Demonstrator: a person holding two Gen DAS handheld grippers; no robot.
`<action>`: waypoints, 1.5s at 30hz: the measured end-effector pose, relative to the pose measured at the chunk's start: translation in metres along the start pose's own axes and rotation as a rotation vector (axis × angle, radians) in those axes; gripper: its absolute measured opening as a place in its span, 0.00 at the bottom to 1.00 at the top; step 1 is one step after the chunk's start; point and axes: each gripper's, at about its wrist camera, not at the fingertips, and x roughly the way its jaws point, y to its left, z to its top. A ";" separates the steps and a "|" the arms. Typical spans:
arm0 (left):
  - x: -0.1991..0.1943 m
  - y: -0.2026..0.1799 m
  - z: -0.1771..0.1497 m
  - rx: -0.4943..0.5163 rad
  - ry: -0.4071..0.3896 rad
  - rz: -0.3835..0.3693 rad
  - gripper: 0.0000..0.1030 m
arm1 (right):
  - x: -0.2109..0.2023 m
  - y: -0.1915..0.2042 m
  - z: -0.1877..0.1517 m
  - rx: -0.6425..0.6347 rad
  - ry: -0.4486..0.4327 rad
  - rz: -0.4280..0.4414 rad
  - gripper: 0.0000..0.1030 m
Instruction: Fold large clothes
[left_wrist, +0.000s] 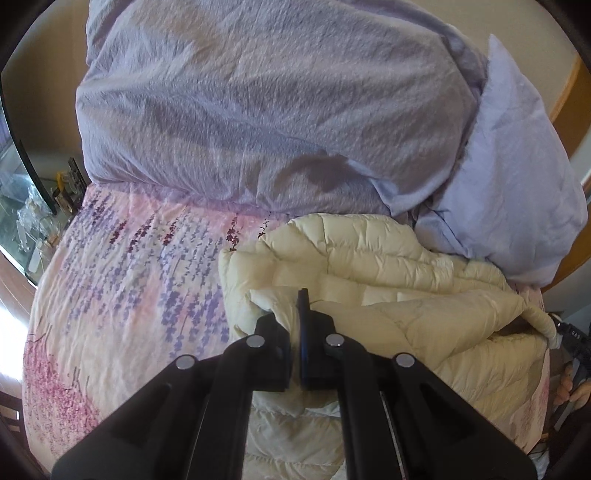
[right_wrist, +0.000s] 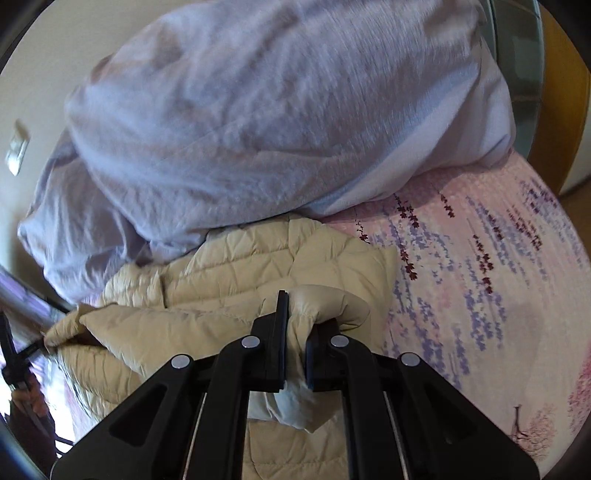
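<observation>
A cream quilted puffer jacket (left_wrist: 388, 273) lies partly doubled over on a bed with a pink and purple floral sheet (left_wrist: 122, 280). My left gripper (left_wrist: 295, 314) is shut on a bunched fold of the jacket's edge, at the jacket's left side. In the right wrist view the same jacket (right_wrist: 229, 269) spreads to the left, and my right gripper (right_wrist: 295, 317) is shut on a puffy fold of it; pale lining hangs below the jaws. The other gripper shows at the far edge of each view, at the jacket's opposite end.
A big lilac duvet (left_wrist: 266, 110) is heaped at the back of the bed, right behind the jacket, also filling the right wrist view as the duvet (right_wrist: 280, 110). A glass cabinet (left_wrist: 26, 206) stands left of the bed. Floral sheet (right_wrist: 480, 280) lies bare to the right.
</observation>
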 end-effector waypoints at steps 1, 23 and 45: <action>0.006 0.001 0.004 -0.013 0.009 0.000 0.05 | 0.007 -0.003 0.005 0.024 0.015 0.009 0.08; 0.014 -0.008 0.032 0.005 -0.068 0.149 0.68 | 0.005 0.018 0.017 -0.047 -0.083 -0.037 0.62; 0.091 -0.055 -0.015 0.161 -0.107 0.316 0.75 | 0.070 0.038 -0.022 -0.218 -0.131 -0.312 0.63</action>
